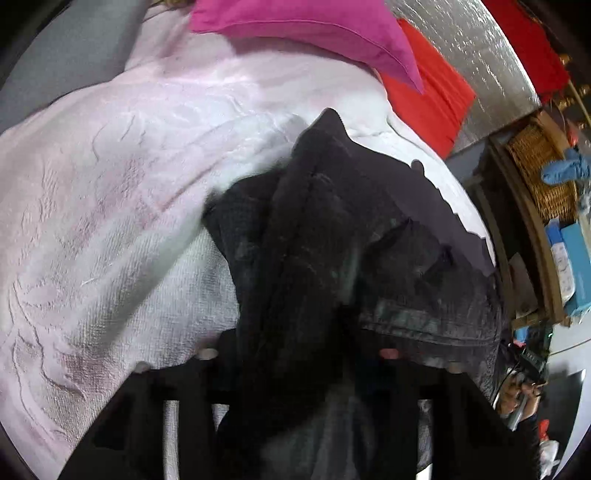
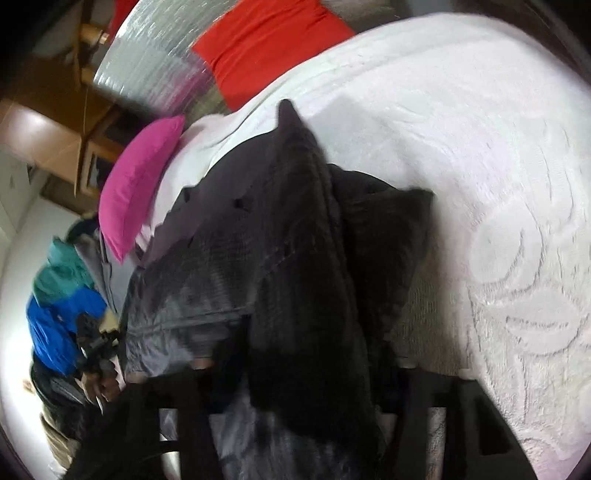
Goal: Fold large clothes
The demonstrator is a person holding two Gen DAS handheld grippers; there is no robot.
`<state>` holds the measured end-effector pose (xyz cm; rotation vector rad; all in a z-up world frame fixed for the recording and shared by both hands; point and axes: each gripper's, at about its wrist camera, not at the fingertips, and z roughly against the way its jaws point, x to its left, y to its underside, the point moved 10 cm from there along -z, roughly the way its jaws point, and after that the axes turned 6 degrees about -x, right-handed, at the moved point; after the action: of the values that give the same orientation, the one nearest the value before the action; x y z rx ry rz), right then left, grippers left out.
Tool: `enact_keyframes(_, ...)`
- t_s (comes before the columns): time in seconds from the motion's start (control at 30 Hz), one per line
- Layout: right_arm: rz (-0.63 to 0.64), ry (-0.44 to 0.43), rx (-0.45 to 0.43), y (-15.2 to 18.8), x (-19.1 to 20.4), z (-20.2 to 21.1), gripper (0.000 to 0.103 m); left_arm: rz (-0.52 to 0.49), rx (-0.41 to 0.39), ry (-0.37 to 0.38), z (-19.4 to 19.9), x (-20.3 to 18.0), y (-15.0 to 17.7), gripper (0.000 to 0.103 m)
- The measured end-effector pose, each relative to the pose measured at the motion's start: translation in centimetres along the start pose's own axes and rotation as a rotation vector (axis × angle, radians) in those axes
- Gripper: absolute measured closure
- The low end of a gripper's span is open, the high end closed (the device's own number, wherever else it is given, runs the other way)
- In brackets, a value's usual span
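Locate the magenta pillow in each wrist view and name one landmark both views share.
Left wrist: magenta pillow along the top edge, centre, on the white bedspread.
Right wrist: magenta pillow left of centre, beside the dark garment.
Shared landmark: the red cushion.

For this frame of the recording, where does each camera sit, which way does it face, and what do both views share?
Left wrist: sits on the left tongs, facing along them over the dark garment on the white bedspread; only its black fingers show.
Right wrist: sits on the right tongs, facing the same dark garment; its fingers show, with the other tongs at left.
Shared: garment, bedspread, pink pillow, red pillow.
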<state>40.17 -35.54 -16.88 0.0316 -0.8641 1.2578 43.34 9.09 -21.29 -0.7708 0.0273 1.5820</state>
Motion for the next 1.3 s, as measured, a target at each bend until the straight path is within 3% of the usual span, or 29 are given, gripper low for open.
enact_keyframes(0.03, 0.024, 0.025, -0.002, -0.3, 0.5, 0.2, 0.077, -0.009, -0.001, -0.004, 0.1, -0.3, -0.1, 0.076)
enact_keyframes(0.13, 0.084, 0.075, 0.004, -1.0, 2.0, 0.9, 0.084, -0.081, -0.022, -0.083, 1.2, -2.0, -1.1, 0.085)
enact_keyframes(0.23, 0.155, 0.073, -0.035, -2.8, 5.2, 3.3, 0.087, -0.156, -0.083, -0.118, 3.7, -4.8, -2.7, 0.086)
enact_keyframes(0.43, 0.277, 0.062, -0.137, -4.8, 11.5, 9.9, 0.089, -0.251, -0.263, -0.079, 11.6, -11.8, -4.7, 0.087)
enact_keyframes(0.5, 0.312, 0.050, -0.179, -3.8, 12.5, 13.0, 0.089, -0.283, -0.308, -0.067, 14.2, -12.8, -3.6, 0.087)
enact_keyframes(0.6, 0.298, 0.042, -0.203, -0.9, 11.0, 15.9, 0.089, -0.300, -0.344, -0.045, 16.4, -12.8, -0.2, 0.086)
enact_keyframes(0.67, 0.269, 0.041, -0.193, 1.6, 8.8, 16.5, 0.089, -0.290, -0.327, -0.042, 16.0, -11.6, 2.9, 0.086)
enact_keyframes(0.77, 0.173, 0.047, -0.126, 6.3, 3.6, 14.5, 0.087, -0.245, -0.232, -0.046, 12.0, -9.2, 7.0, 0.084)
enact_keyframes(0.8, 0.129, 0.073, -0.069, 8.6, 1.0, 12.7, 0.081, -0.222, -0.182, -0.069, 9.8, -7.9, 8.6, 0.082)
enact_keyframes(0.83, 0.098, 0.103, -0.032, 9.9, -0.7, 11.5, 0.078, -0.197, -0.098, -0.141, 7.0, -5.7, 10.6, 0.074)
enact_keyframes(0.87, 0.053, 0.135, 0.000, 11.3, -2.8, 10.3, 0.064, -0.199, -0.055, -0.190, 5.4, -4.2, 11.8, 0.065)
enact_keyframes(0.9, 0.002, 0.112, -0.004, 12.2, -4.1, 9.9, 0.047, -0.200, -0.080, -0.201, 5.2, -3.6, 12.0, 0.052)
enact_keyframes(0.97, -0.040, 0.062, -0.045, 12.3, -4.7, 11.1, 0.044, -0.184, -0.132, -0.198, 6.5, -3.1, 11.5, 0.046)
enact_keyframes(1.0, -0.028, 0.071, -0.053, 12.0, -4.8, 11.7, 0.038, -0.182, -0.120, -0.202, 7.3, -2.9, 11.2, 0.046)
enact_keyframes(1.07, 0.006, 0.099, -0.078, 11.0, -5.1, 13.6, 0.038, -0.218, -0.133, -0.198, 9.2, -3.1, 10.3, 0.046)
enact_keyframes(1.2, 0.036, 0.106, -0.176, 7.0, -4.1, 16.1, 0.038, -0.260, -0.243, -0.210, 12.5, -3.7, 7.3, 0.042)
enact_keyframes(1.3, 0.088, 0.098, -0.173, 4.6, -1.7, 14.3, 0.038, -0.251, -0.238, -0.173, 10.8, -4.8, 5.7, 0.036)
